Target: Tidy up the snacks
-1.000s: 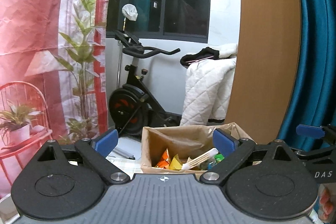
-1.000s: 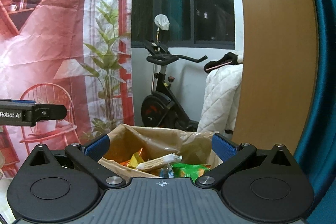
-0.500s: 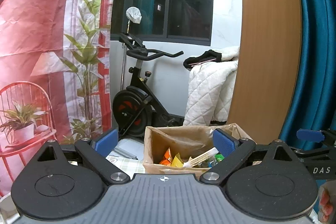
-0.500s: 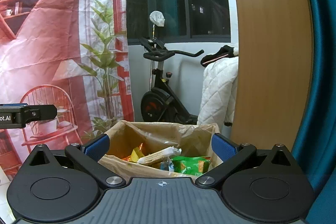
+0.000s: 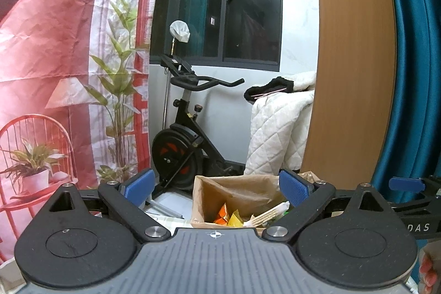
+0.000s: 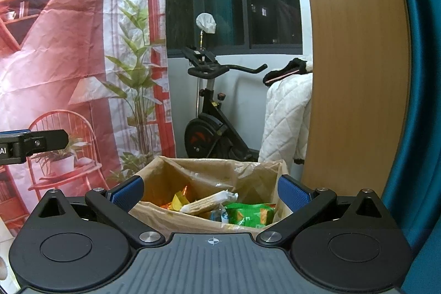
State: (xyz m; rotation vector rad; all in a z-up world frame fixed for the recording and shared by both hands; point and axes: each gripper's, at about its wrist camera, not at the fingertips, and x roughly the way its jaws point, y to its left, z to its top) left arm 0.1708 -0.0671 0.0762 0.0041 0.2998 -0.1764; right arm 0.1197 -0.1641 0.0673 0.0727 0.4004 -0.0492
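Left gripper (image 5: pixel 216 185) and right gripper (image 6: pixel 210 190), jaws spread wide, empty; brown paper bag (image 6: pixel 193 172) ahead, holding snack packets (image 6: pixel 248 214); exercise bike (image 6: pixel 212 128) behind.

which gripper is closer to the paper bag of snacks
Right. The right gripper faces the paper bag squarely and close; the left gripper sits farther back, to its left.

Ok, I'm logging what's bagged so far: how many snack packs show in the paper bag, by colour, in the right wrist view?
orange pack: 1
yellow pack: 1
cream pack: 1
green pack: 1
blue-white pack: 1
Total: 5 showing in the paper bag; more may be hidden.
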